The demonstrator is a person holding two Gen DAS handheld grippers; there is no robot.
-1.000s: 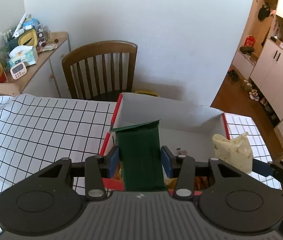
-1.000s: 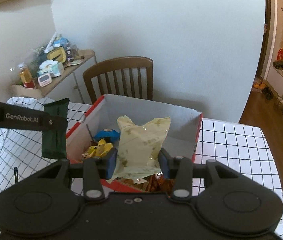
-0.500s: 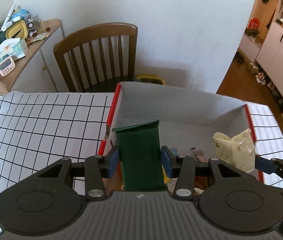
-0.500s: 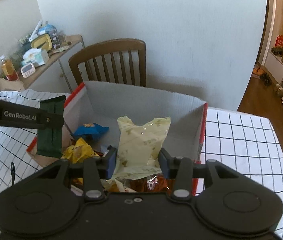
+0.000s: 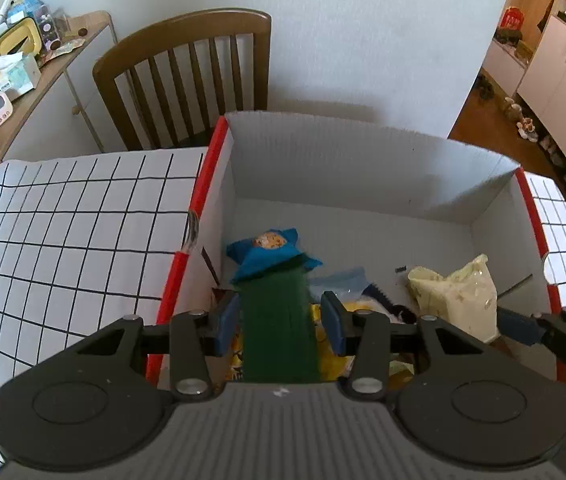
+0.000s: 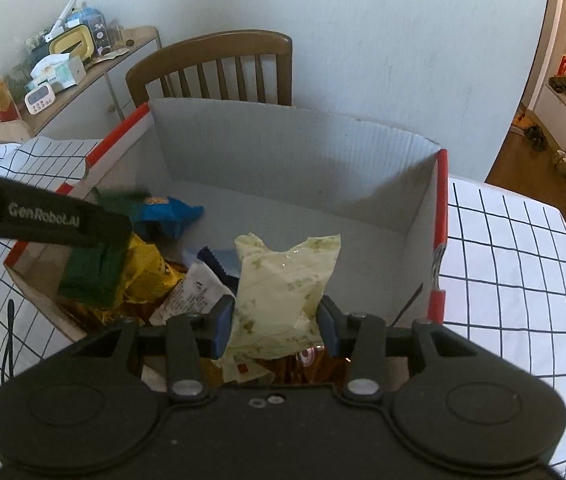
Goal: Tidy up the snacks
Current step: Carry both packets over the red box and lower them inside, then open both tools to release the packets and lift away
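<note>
Snacks fill the cardboard box [image 6: 291,148] on the checked table [image 6: 515,248]. Left hand-held gripper [image 5: 279,320] pinches a dark green packet [image 5: 277,320] at 9 o'clock in the box — right hand-held gripper [image 6: 273,318] pinches a pale yellow bag [image 6: 283,284] at 6 o'clock.

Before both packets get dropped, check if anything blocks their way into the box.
Nothing visible blocks either. The green packet in the left gripper and the pale packet in the right gripper hang inside the open box. Below lie only loose snacks; the far floor is bare.
</note>
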